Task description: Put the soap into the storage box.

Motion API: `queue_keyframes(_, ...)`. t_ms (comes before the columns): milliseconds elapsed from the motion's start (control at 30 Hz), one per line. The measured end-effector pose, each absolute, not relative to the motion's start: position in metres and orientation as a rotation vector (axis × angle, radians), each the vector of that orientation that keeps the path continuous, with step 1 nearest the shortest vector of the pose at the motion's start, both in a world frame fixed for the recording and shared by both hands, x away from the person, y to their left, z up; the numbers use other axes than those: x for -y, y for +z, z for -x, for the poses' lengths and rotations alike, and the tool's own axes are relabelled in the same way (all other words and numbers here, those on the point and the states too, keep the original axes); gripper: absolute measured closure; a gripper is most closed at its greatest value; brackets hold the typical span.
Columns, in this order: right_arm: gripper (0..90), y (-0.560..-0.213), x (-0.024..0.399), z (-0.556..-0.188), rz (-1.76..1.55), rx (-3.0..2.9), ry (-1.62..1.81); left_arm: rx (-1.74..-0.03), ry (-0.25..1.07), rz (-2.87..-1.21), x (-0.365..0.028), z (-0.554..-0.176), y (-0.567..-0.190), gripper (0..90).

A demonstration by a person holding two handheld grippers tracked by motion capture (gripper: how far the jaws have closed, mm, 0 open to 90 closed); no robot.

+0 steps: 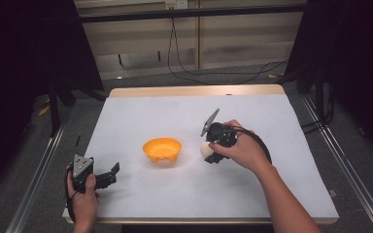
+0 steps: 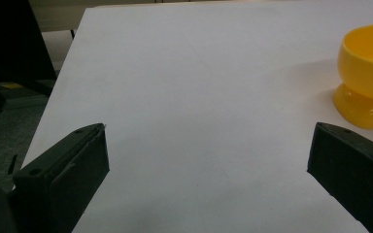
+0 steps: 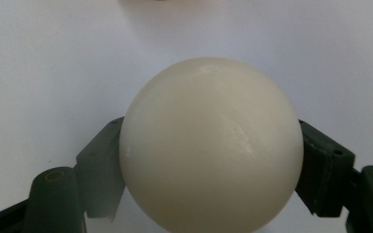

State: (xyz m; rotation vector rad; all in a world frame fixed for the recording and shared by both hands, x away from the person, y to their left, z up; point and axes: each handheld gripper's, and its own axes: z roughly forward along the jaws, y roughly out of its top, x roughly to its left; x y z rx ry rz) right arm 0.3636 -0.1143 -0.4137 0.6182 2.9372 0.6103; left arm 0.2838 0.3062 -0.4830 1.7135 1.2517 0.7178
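Holding the cream ball (image 3: 211, 145) between your right gripper (image 1: 212, 151) fingers, you stand beside the orange bowl (image 1: 162, 149); placing seems left. Your left gripper (image 1: 108, 175) fingers gape empty over the desk (image 1: 136, 116).

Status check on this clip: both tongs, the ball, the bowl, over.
Right tongs shut on smooth cream-white ball, right of orange plastic bowl. Left tongs open, empty, near table's front-left corner. Nothing between ball and bowl.
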Motion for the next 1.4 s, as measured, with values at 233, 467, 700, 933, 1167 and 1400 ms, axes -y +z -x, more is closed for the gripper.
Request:
queue_keyframes(233, 24.2, -0.414, 0.105, -0.366, -0.607, -2.946, 0.604, -1.251, 0.717, -1.714, -0.306, -0.284, -0.483, 1.1)
queue_keyframes(467, 24.1, -0.411, 0.095, -0.370, -0.594, -2.953, 0.598, -1.250, 0.715, -1.713, -0.306, -0.284, -0.483, 1.1)
queue_keyframes(700, 24.1, -0.408, 0.088, -0.373, -0.572, -2.958, 0.607, -1.249, 0.717, -1.715, -0.306, -0.284, -0.483, 1.1)
queue_keyframes(933, 24.1, -0.404, 0.080, -0.376, -0.555, -2.955, 0.607, -1.250, 0.716, -1.712, -0.306, -0.284, -0.483, 1.2)
queue_keyframes(1167, 24.1, -0.401, 0.073, -0.378, -0.529, -2.961, 0.608, -1.249, 0.716, -1.716, -0.306, -0.284, -0.483, 1.2)
queue_keyframes(1400, 24.1, -0.400, 0.067, -0.380, -0.542, -2.965, 0.606, -1.249, 0.717, -1.717, -0.306, -0.284, -0.483, 1.2)
